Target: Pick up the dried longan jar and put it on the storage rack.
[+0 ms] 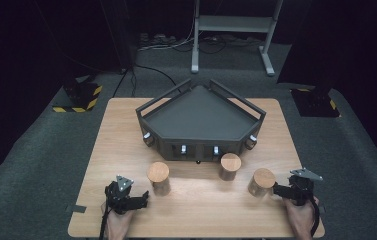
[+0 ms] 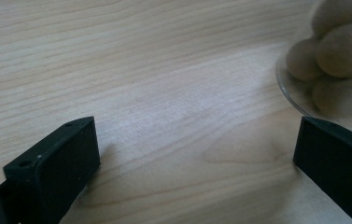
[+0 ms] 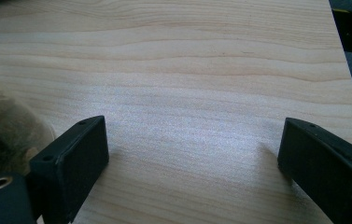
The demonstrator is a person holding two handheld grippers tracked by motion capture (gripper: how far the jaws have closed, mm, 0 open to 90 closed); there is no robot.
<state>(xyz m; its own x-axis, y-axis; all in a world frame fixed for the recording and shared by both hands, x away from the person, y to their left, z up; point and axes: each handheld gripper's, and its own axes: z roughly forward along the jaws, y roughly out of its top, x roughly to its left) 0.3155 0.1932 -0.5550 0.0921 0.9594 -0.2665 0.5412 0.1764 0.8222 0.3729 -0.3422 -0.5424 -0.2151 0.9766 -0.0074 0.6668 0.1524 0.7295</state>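
Jars [image 1: 158, 177], three, cork-lidded, along surface [image 1: 126, 135] front edge. Left claw [image 1: 143, 200] and right claw [image 1: 276, 189] both apart, unladen. Step: approach. Next: closing squarely round nearest jar.

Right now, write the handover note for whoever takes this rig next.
Left gripper: open, empty, low over the table, beside the left jar.
Right gripper: open, empty, beside the right jar.
Three wood-lidded clear jars stand upright in front of the dark tray, the middle jar nearest it. The left jar holds round beige balls.
Done: nothing grasped, tray empty.
Left: probably grasp the jars; where they go is unclear.
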